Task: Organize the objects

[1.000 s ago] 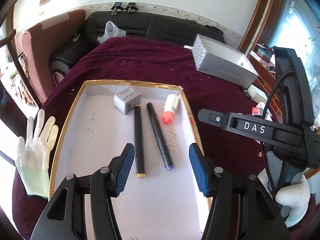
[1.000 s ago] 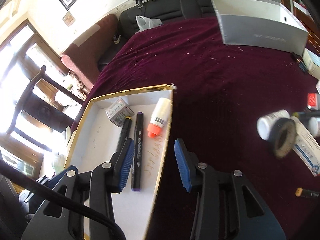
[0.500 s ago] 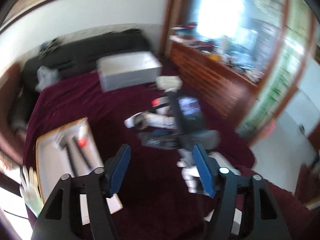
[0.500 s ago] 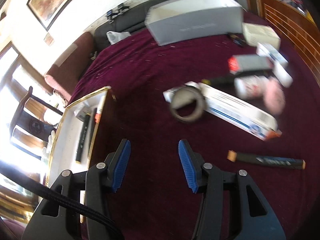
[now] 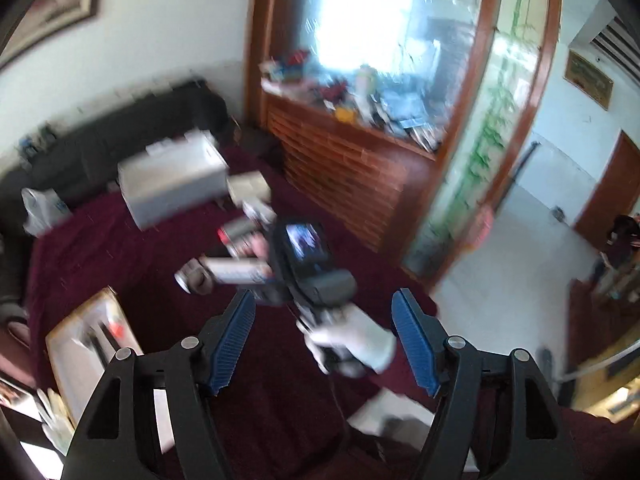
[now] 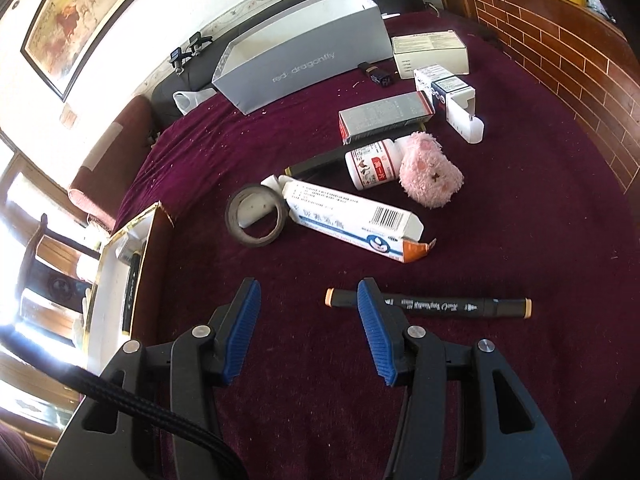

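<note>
Presently, right gripper point(image 6: 308, 332): jaws apart, empty, just widened, poised beside the loose black marker point(image 6: 436, 305), presumably next for the gold-rimmed tray point(image 6: 105, 256). Left gripper point(image 5: 324, 344): jaws released wide, nothing held.

our left gripper point(image 5: 324, 340) swung up off the gold-rimmed tray point(image 5: 60, 332), jaws just widened, empty, our right gripper point(image 6: 308, 320) moved from tray to black marker point(image 6: 440, 304), jaws parted wider

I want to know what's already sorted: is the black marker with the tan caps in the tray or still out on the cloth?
Out. The black marker lies flat on the maroon cloth, apart from the gold-rimmed tray.
</note>
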A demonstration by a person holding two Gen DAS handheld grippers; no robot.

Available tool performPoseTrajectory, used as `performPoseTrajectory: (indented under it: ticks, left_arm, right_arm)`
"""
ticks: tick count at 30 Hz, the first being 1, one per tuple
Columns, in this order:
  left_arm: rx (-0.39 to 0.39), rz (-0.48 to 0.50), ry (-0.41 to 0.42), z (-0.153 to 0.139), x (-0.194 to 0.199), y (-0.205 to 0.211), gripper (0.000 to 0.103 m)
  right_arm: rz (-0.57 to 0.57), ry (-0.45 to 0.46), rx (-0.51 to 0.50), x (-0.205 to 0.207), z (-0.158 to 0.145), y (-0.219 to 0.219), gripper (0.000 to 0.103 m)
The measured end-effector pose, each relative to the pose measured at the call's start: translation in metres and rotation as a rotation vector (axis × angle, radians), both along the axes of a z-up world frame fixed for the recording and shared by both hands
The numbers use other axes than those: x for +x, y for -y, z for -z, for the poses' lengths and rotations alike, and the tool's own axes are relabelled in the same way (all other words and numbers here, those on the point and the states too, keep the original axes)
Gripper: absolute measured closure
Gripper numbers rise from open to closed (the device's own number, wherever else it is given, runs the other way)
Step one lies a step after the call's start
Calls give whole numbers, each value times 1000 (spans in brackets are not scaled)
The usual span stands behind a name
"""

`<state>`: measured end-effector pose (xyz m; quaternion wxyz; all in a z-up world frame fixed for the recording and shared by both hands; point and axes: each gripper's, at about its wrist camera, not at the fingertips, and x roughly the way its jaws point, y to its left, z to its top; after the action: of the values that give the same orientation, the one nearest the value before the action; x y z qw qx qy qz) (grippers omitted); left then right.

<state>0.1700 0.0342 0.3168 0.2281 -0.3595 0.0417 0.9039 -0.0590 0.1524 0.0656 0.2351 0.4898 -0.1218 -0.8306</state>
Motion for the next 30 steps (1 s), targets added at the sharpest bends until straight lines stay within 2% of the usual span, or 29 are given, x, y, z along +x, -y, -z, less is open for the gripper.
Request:
performPoseTrajectory:
  ticks: [1,4,7,10,12,14,17,21,24,26,30]
  left_arm:
    - [-13,-23,-12,0,-2,2,38]
    - [-30,-3,23,9,-16,5,38]
    - [-47,-49,72,36,-43,24,38]
    - [32,-166,188,79,-84,72,38]
    - [87,-296,251,113,-99,109,38]
    - [121,-398,274,141,-106,140,38]
    - [118,-521,263,175,-103,171,38]
    - [172,-586,306,210,-99,197,38]
    - [153,-612,296,218,-100,201,38]
    - [162,-618,294,222,-103,201,38]
    - [167,-598,293,227,-104,194,38]
  right_arm:
    - [0,1,-6,-2,1,0,54]
    - [-5,-13,-8,-9,-1,4,54]
    - [-11,-40,-7,-17,-7,9,54]
    - [-19,-71,-14,-31,-12,17,50]
    - [-15,-75,-39,-45,-13,23,50]
    - [-25,-70,-68,-61,-10,31,50]
    - [-30,-64,-76,-85,-3,47,50]
    - [-85,-3,-105,-108,13,75,50]
    - [-160,60,-137,-109,25,91,47]
    - [-224,86,-142,-99,29,99,45]
    - [-384,235,-236,-68,46,105,44]
